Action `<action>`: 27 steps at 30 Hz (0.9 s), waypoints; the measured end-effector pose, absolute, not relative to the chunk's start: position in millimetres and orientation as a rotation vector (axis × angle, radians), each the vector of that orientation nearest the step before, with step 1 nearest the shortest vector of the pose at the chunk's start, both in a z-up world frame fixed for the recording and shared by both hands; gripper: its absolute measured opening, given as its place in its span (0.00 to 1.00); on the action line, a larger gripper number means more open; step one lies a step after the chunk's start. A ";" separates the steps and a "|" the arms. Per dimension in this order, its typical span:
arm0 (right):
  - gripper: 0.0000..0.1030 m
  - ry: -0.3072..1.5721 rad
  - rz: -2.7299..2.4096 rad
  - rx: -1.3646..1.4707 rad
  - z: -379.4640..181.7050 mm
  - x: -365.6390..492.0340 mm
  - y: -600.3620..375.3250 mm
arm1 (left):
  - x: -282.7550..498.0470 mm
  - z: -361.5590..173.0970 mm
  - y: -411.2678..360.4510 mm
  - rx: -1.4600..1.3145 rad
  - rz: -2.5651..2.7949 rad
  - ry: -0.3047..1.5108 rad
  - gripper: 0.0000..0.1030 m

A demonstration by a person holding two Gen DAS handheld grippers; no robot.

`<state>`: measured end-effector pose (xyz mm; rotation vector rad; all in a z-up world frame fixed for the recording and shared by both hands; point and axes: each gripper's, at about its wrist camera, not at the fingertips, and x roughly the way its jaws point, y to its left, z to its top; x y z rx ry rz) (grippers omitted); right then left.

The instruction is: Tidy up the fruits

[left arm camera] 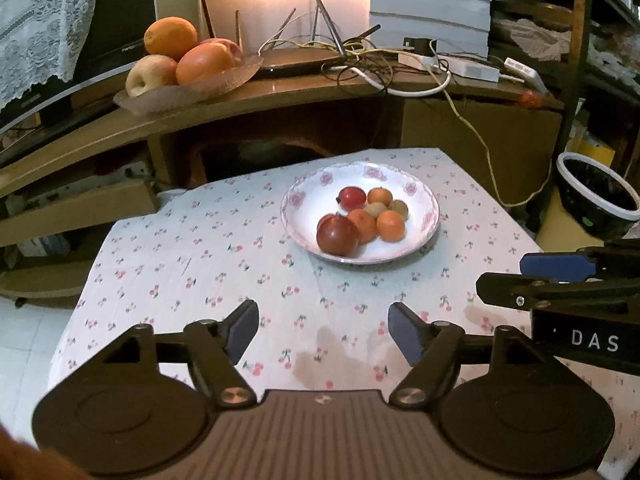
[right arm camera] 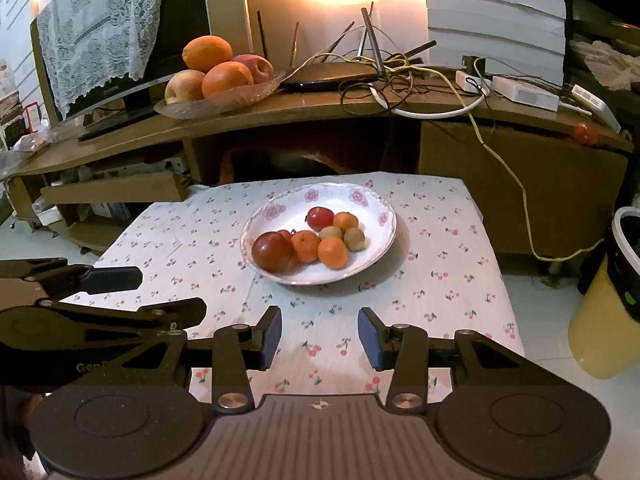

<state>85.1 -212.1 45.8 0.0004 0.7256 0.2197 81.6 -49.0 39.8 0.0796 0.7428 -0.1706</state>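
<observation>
A white floral plate (left arm camera: 424, 236) (right arm camera: 280, 208) sits on the cherry-print tablecloth. It holds a large dark red apple (left arm camera: 337, 235) (right arm camera: 272, 251), a small red fruit (left arm camera: 352, 196) (right arm camera: 319, 218), three small oranges (left arm camera: 391, 225) (right arm camera: 332, 252) and two kiwis (left arm camera: 399, 208) (right arm camera: 354, 238). My left gripper (left arm camera: 323, 330) is open and empty, hovering short of the plate; it also shows in the right wrist view (right arm camera: 160, 292). My right gripper (right arm camera: 319, 336) is open and empty, beside it on the right, and shows in the left wrist view (left arm camera: 536, 280).
A glass dish (left arm camera: 188, 90) (right arm camera: 216, 104) of large oranges and apples stands on the wooden desk behind, beside a router and tangled cables (left arm camera: 360, 60). A bin with a black liner (left arm camera: 596, 196) stands on the floor at right. A monitor under lace (right arm camera: 100, 40) is at left.
</observation>
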 end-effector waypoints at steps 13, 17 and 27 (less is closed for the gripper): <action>0.41 0.725 0.224 -0.005 45.1 53.5 -205.7 | 50.2 41.6 -46.3 0.102 -0.115 0.718 0.94; 0.42 0.721 0.226 -0.005 46.2 44.7 -204.6 | 41.3 41.5 -45.0 0.112 -0.094 0.714 0.99; 0.42 0.721 0.233 -0.017 45.9 27.2 -200.9 | 24.2 40.1 -44.8 0.129 -0.070 0.718 1.00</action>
